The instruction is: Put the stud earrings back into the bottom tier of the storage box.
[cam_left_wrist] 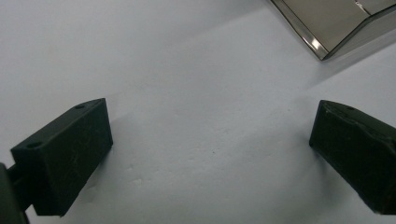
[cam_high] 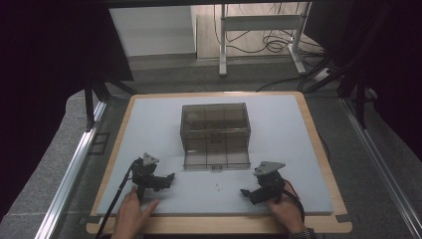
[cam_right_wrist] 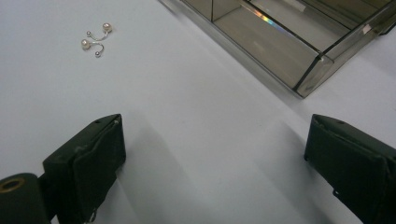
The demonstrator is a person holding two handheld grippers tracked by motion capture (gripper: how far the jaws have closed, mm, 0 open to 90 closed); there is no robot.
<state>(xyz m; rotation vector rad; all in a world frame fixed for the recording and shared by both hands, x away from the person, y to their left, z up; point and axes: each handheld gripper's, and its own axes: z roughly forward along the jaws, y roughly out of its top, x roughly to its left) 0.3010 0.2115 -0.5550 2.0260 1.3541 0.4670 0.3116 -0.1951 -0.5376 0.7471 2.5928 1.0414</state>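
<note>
A smoked-glass box point(cam_high: 215, 127) with inner compartments stands mid-table, its front panel folded down flat point(cam_high: 216, 159). Two small pearl earrings point(cam_right_wrist: 95, 39) lie on the white mat, seen as tiny specks point(cam_high: 218, 187) in front of the box. My left gripper point(cam_high: 166, 180) rests at the near left, open, with only bare mat between its jaws point(cam_left_wrist: 210, 149). My right gripper point(cam_high: 247, 193) rests at the near right, open and holding nothing point(cam_right_wrist: 215, 158). The earrings lie ahead and to the left of its jaws. A corner of the box point(cam_left_wrist: 327, 23) shows in the left gripper view.
The white mat point(cam_high: 278, 124) covers a wooden tabletop point(cam_high: 318, 144). A hand holds each gripper at the near edge. Beyond the table are a grey floor, desk legs point(cam_high: 223, 45) and loose cables point(cam_high: 271, 42).
</note>
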